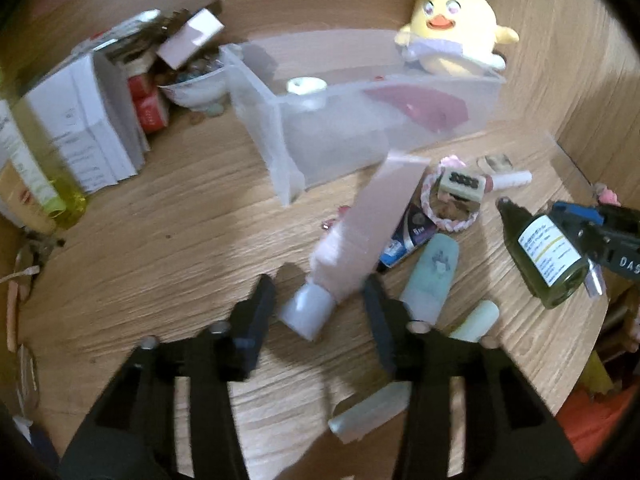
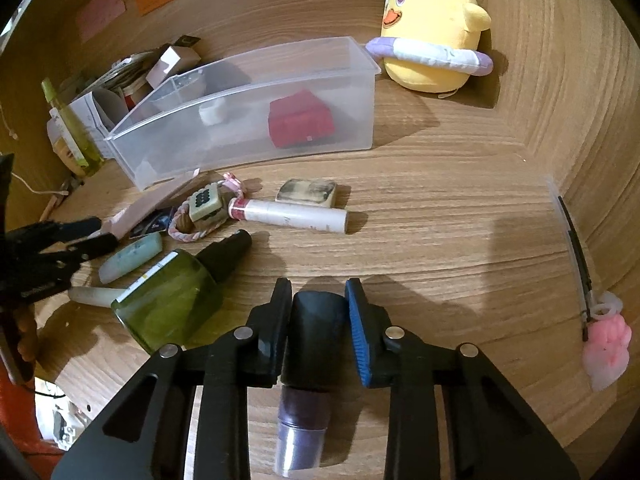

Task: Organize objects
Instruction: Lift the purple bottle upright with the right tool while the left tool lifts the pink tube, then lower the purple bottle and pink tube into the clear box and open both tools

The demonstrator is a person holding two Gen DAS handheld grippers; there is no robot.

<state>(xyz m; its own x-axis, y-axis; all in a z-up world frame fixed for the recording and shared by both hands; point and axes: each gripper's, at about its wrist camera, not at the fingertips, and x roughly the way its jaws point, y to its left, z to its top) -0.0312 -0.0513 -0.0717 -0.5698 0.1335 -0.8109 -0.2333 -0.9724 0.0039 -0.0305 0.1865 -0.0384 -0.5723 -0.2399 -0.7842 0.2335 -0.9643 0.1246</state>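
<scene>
The left gripper (image 1: 320, 292), jaws spread, straddled the soft pink squeeze tube (image 1: 360, 232) lying on the worktop (image 1: 160, 220); light and slippery, best pinched near its stiff white cap (image 1: 306, 314). The right gripper (image 2: 318, 308) pinched a dark-capped purple bottle (image 2: 312, 344).

White letters "DAS" stand on the black body of the right claw (image 1: 570, 226), cut off at the picture's edge. The green bottle (image 1: 540, 252) carries a white label, and the folded papers (image 1: 80, 120) show print, but both are too blurred to read.
</scene>
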